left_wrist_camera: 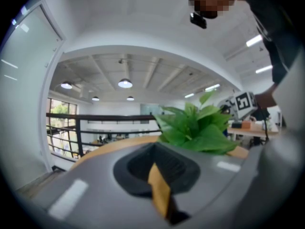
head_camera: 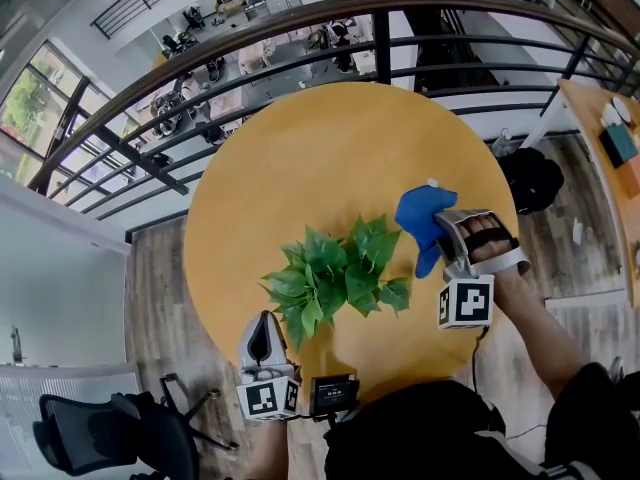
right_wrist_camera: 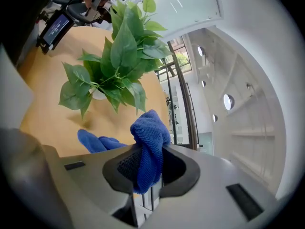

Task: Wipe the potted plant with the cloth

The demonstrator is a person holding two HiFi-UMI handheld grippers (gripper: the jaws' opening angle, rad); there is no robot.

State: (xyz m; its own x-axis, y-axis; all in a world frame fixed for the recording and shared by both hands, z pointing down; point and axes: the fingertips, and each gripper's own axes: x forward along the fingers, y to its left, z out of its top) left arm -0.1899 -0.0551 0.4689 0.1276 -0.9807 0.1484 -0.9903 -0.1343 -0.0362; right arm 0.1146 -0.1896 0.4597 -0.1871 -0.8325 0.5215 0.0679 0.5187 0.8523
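Potted plant [head_camera: 340, 278] stands near the middle of the round wooden table [head_camera: 340, 148], a little toward the person's side, and its green leaves spread wide over a small white pot [right_wrist_camera: 97, 94]. The pot is almost hidden from above.

The right gripper [head_camera: 448, 236] has its jaws closed on the blue cloth [head_camera: 422, 223]. They pinch it at a fold, so one part of the cloth stands up in front of the jaws as a soft bunch and another part hangs down toward the table. I think it is held this way so that the free bunch, not the hard jaws, meets the leaves. In the head view the cloth is just beside the leaves on the plant's right side; whether it touches them already I cannot tell.

The left gripper [head_camera: 265, 320] waits near the table edge, on the person's side of the plant and apart from it. Its jaws are together, with only a thin slit between them, and they hold nothing. It points toward the plant, perhaps ready to steady the pot or a leaf while the other one wipes.

The wiping seems to be at its beginning. The leaves are thin and bend easily, so the next stroke should be light, or the plant may tip.
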